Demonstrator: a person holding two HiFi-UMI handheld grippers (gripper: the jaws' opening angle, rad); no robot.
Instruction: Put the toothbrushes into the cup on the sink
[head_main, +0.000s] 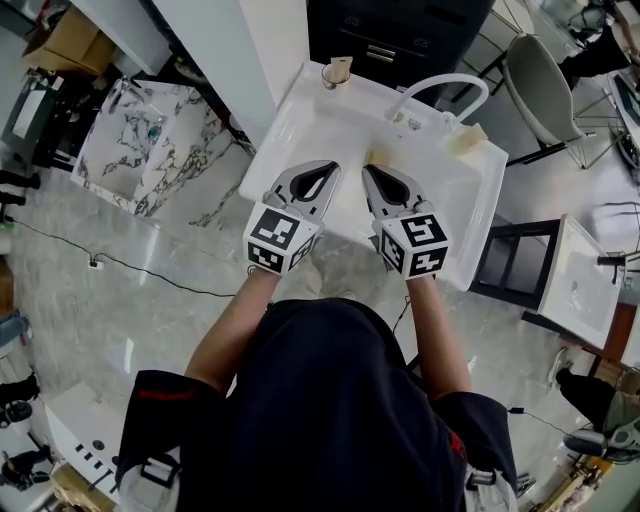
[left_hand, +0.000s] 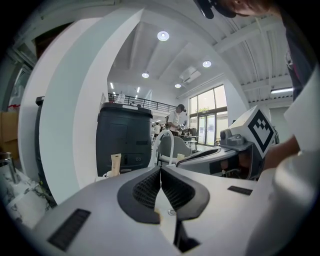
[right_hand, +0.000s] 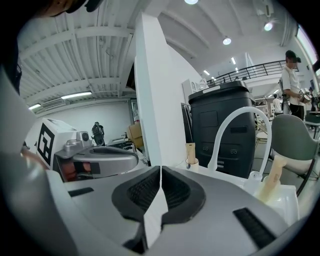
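A pale marble floor (head_main: 120, 300) fills the room seen from above, and a person in a dark short-sleeved top (head_main: 330, 400) stands on it, facing a white sink (head_main: 300, 110). A black cabinet (head_main: 400, 30) stands just behind the sink, a marble-patterned tabletop (head_main: 150, 140) lies off to its left, and a white chair (head_main: 540, 80) stands behind it to the right. The person's arms reach forward over the near edge of the sink, one tool in each hand, side by side and apart. The left hand-held gripper (head_main: 330, 168) is closed with nothing in it; in its own view its ridged black pads (left_hand: 150, 187) press together along a thin line. The right hand-held gripper (head_main: 368, 170) is also closed and empty, its pads (right_hand: 172, 192) meeting in the same way. Both point toward the back of the basin. A white arched faucet (head_main: 440, 82) rises at the back of the sink, right of centre. The small white cup (head_main: 338, 78) sits on the back left corner of the sink, well apart from both tools, and a tan handle (right_hand: 190, 151) stands upright in it; whether that is a toothbrush cannot be told. To the right of the faucet's base a beige piece (right_hand: 272, 181) leans tilted in a white holder.
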